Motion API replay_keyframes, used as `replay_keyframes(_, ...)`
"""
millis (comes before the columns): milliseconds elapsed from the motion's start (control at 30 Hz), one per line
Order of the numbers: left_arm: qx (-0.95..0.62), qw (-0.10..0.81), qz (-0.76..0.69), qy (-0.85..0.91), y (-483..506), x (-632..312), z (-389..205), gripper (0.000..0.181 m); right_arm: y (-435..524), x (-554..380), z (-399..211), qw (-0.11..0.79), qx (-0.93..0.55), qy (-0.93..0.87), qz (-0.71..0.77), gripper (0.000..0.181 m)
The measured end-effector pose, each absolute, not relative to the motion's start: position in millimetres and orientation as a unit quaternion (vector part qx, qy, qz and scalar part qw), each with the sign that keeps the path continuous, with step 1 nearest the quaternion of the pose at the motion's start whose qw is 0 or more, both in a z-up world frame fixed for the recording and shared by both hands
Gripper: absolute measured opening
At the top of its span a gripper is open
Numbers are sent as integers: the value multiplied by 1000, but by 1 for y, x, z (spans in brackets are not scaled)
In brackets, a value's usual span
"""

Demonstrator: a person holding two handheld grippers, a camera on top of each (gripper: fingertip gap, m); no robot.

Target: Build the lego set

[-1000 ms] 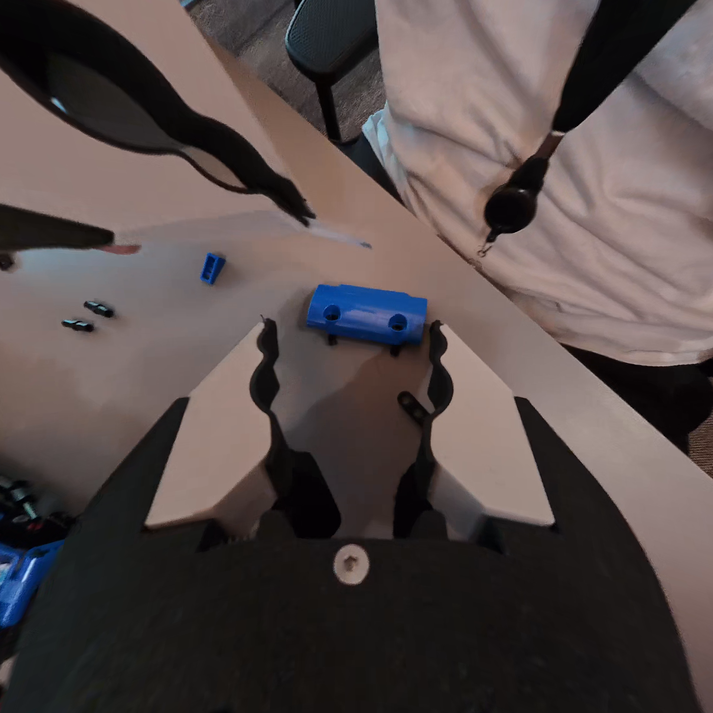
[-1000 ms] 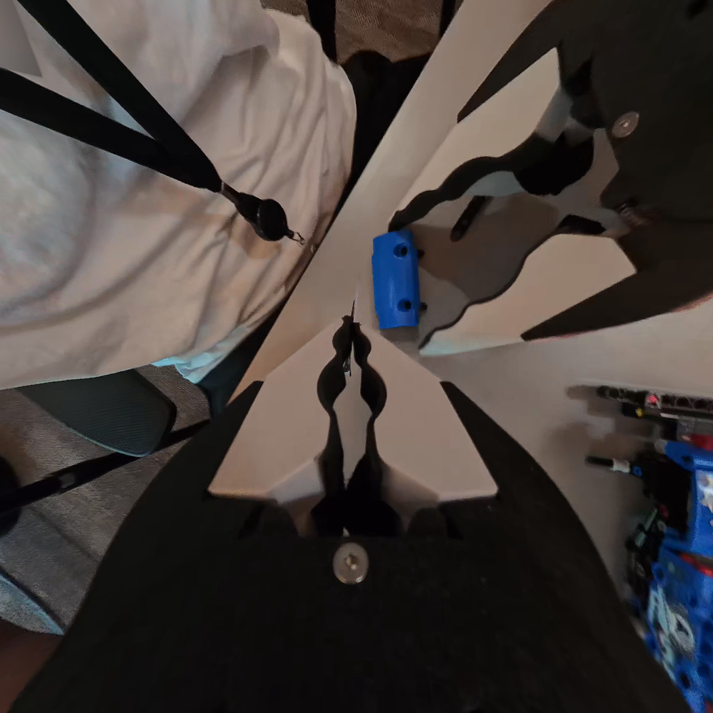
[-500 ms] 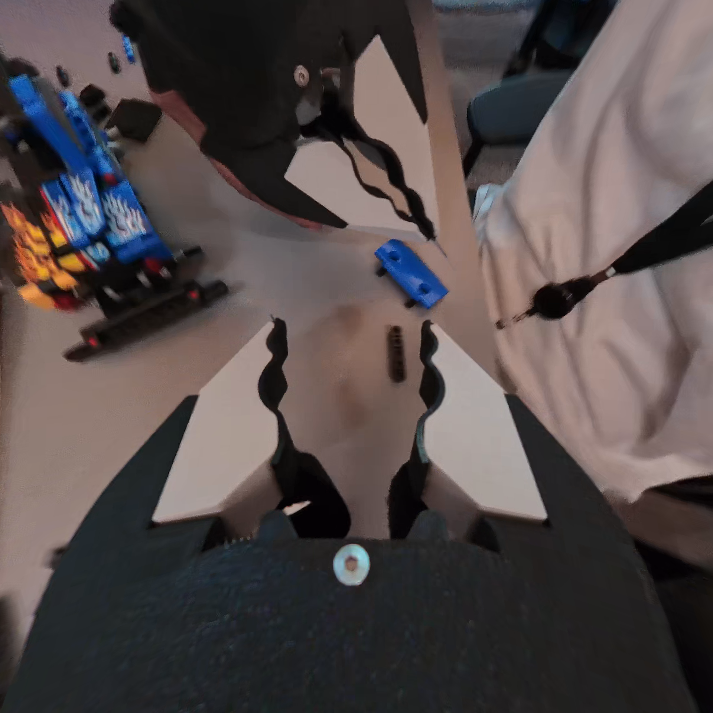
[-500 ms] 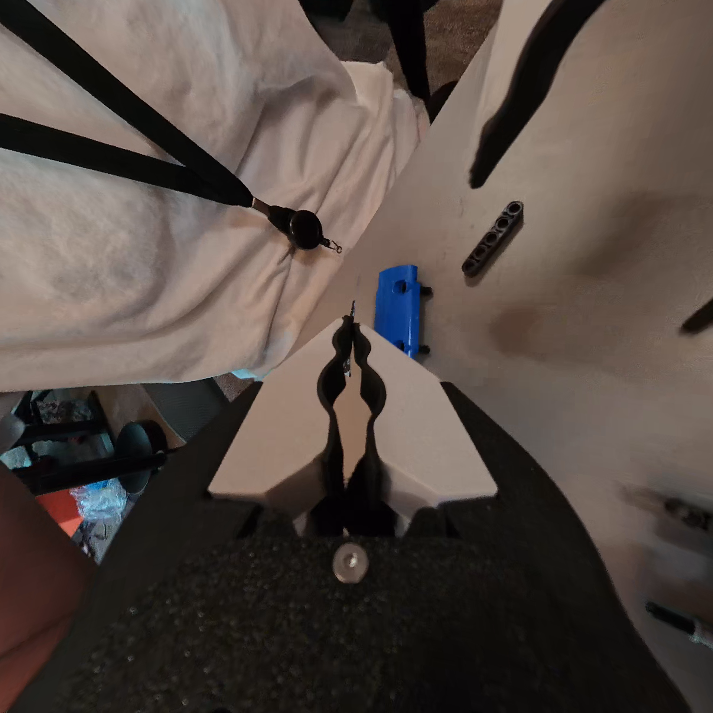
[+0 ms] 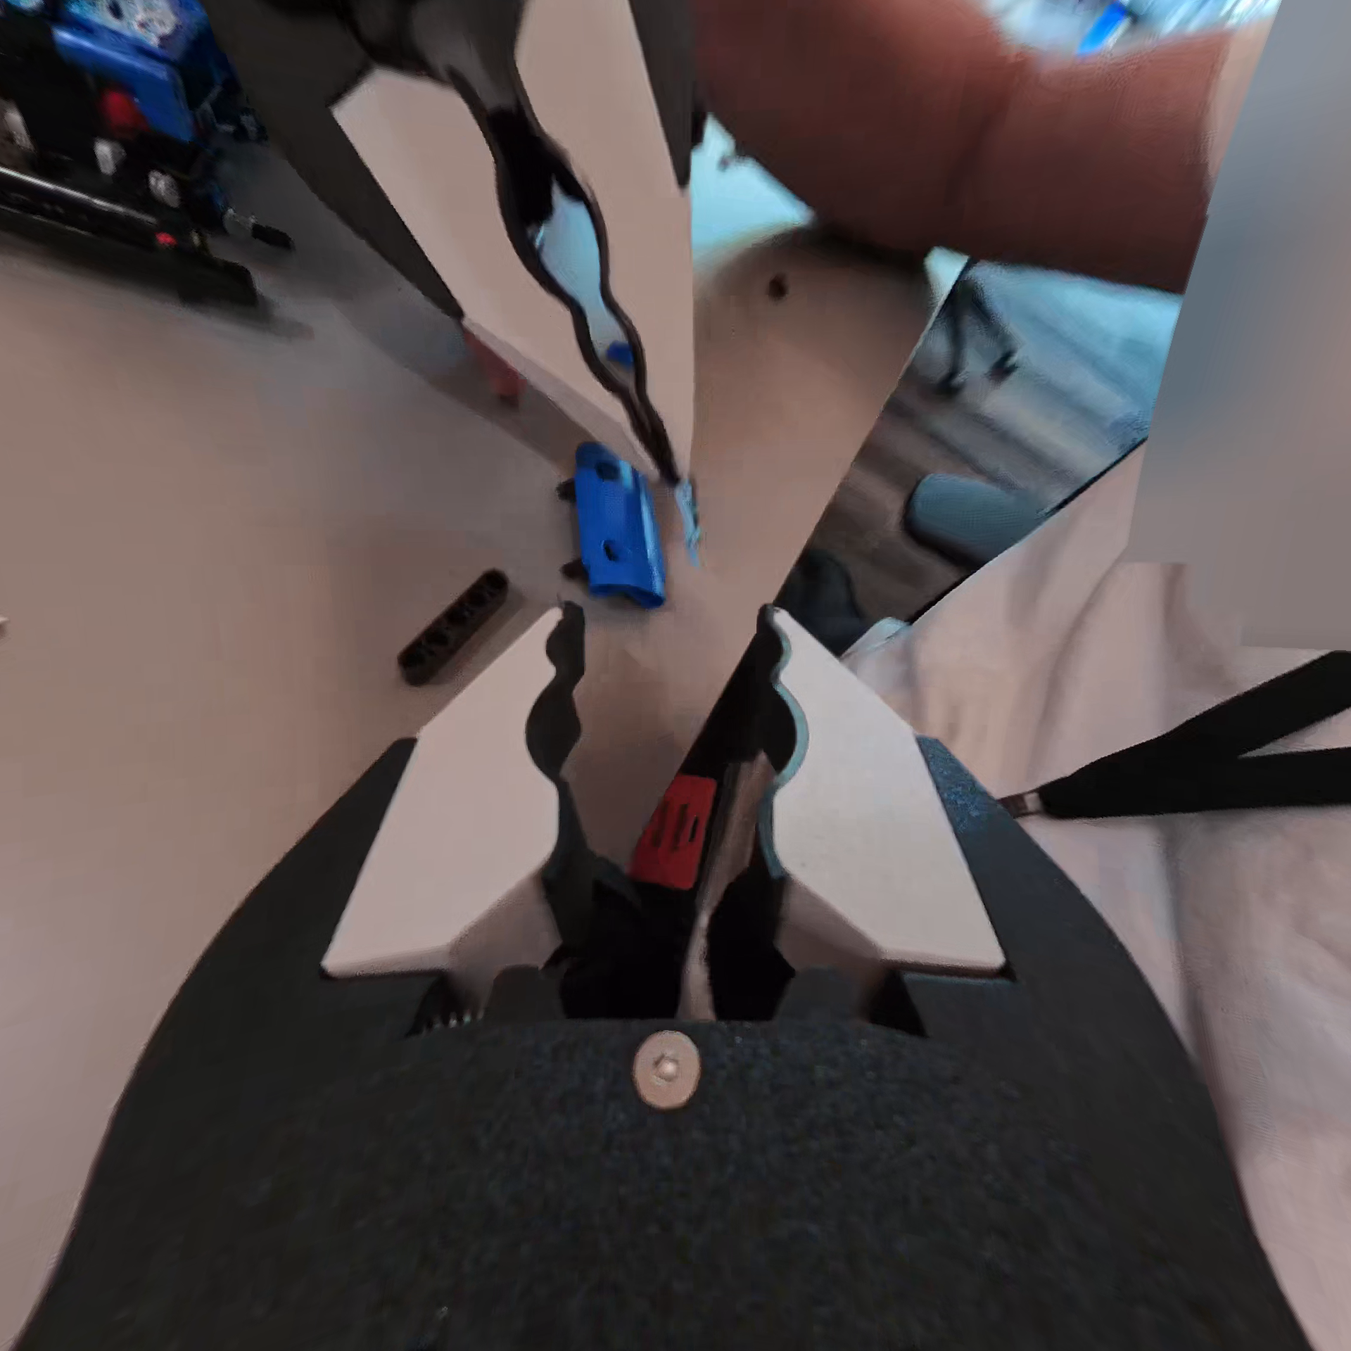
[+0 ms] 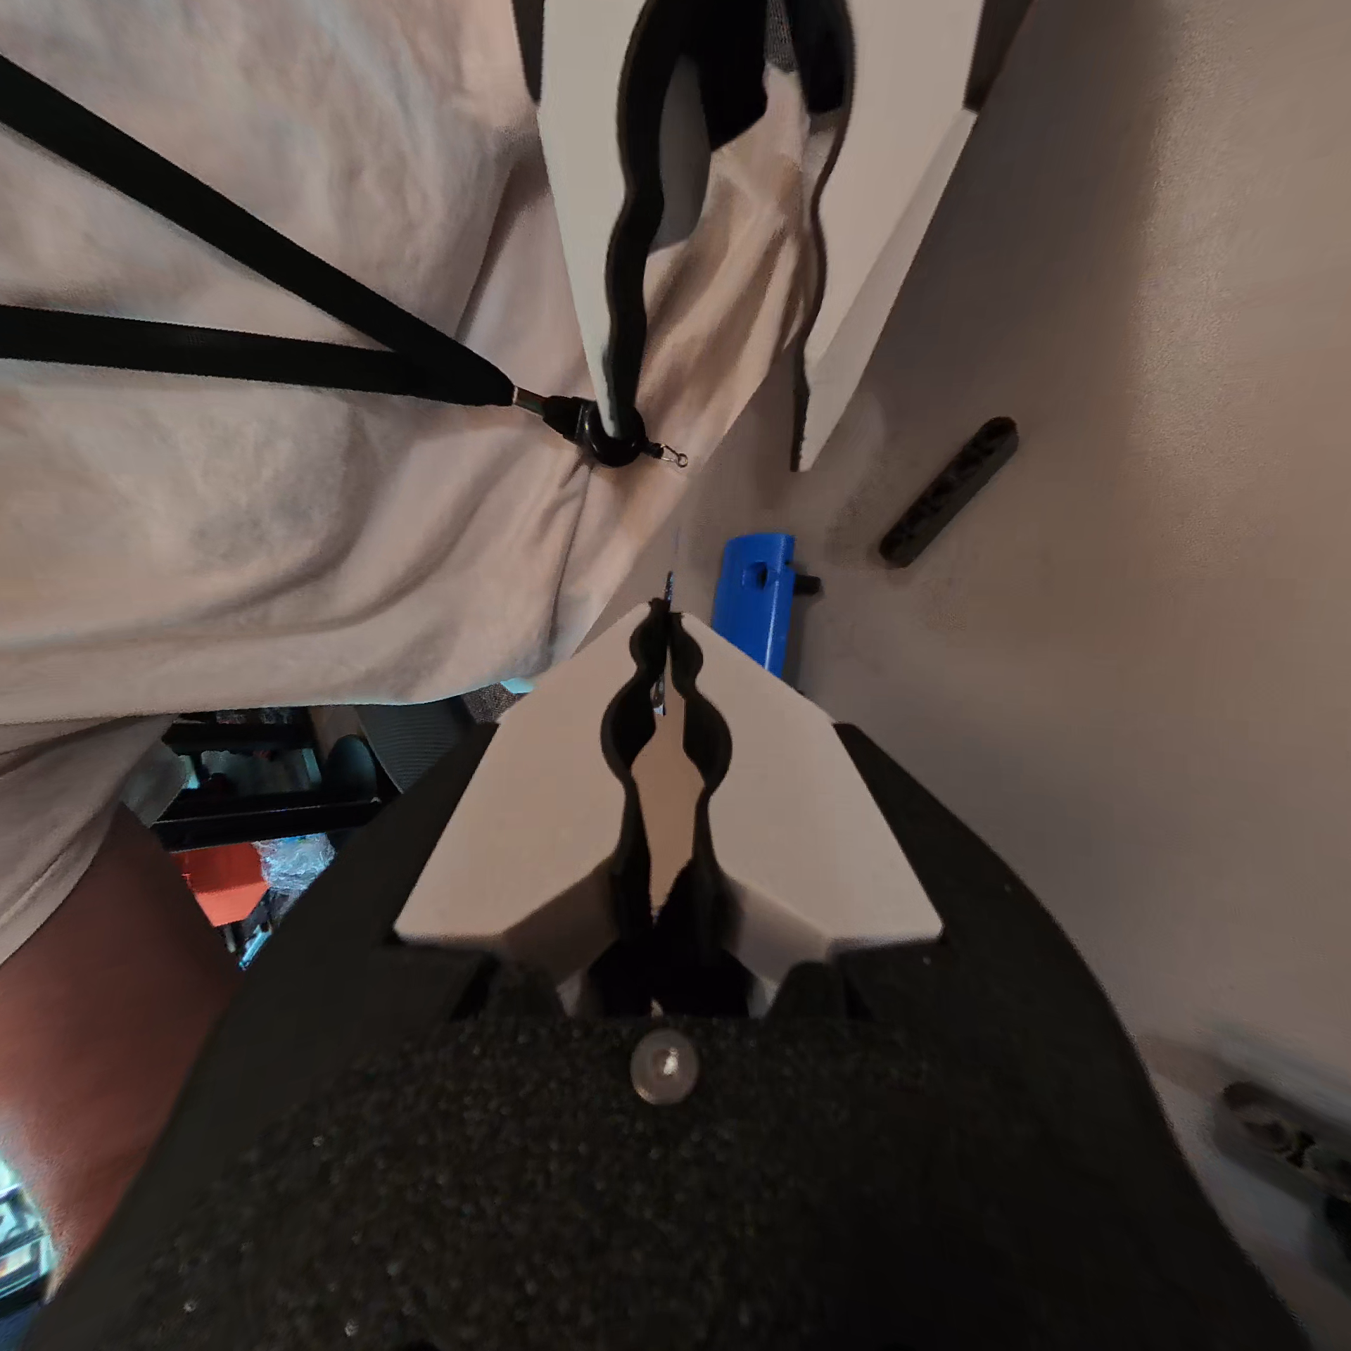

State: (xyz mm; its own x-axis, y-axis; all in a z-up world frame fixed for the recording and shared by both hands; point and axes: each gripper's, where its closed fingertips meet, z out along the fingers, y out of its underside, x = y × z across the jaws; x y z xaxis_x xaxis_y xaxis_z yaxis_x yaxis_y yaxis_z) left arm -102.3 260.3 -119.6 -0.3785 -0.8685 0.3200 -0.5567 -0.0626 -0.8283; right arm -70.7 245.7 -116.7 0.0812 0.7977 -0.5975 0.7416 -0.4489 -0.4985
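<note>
**Sticker held ready beside the blue panel; most of the build still open**

The right claw [image 6: 667, 610] is seen pressed together on a thin, small blue-and-white sticker [image 5: 687, 515], its tip protruding past the fingertips. The left claw [image 5: 665, 621] is spread wide and carries nothing.

The curved blue plastic panel piece with two holes and black pins [image 5: 620, 537] lies on the pale bench [image 5: 219, 512] near its edge, just beside the sticker tip and just beyond the left claw. A short black plastic beam with a row of holes [image 5: 453, 629] lies loose to the left of it, apart from it.

At the far left, a partly assembled blue and black model [image 5: 124, 124] is visible, blurred; its completeness cannot be judged. The sticker is judged not yet applied, and the panel and beam are not yet joined to the model, so much appears to be left.
</note>
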Motion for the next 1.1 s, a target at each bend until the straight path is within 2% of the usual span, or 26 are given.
replay_keyframes(133,-517,245,-409,711,261,-96,-135,43,245,-67,-119,24,-733,-524,433,0)
replay_keyframes(267,-507,266,-385,724,264,-87,-138,46,247,-65,-122,28,-738,-524,424,0)
replay_keyframes(533,-474,243,-371,761,258,-84,-143,35,247,-67,-126,36,-742,-537,400,0)
replay_keyframes(767,-476,249,-385,750,260,-85,-140,36,247,-69,-125,36,-744,-539,394,0)
replay_keyframes(933,-495,226,-443,712,261,-85,-127,42,250,-70,-124,39,-743,-540,394,0)
replay_keyframes(1100,-521,188,-490,673,266,-81,-117,40,250,-70,-123,44,-738,-553,385,0)
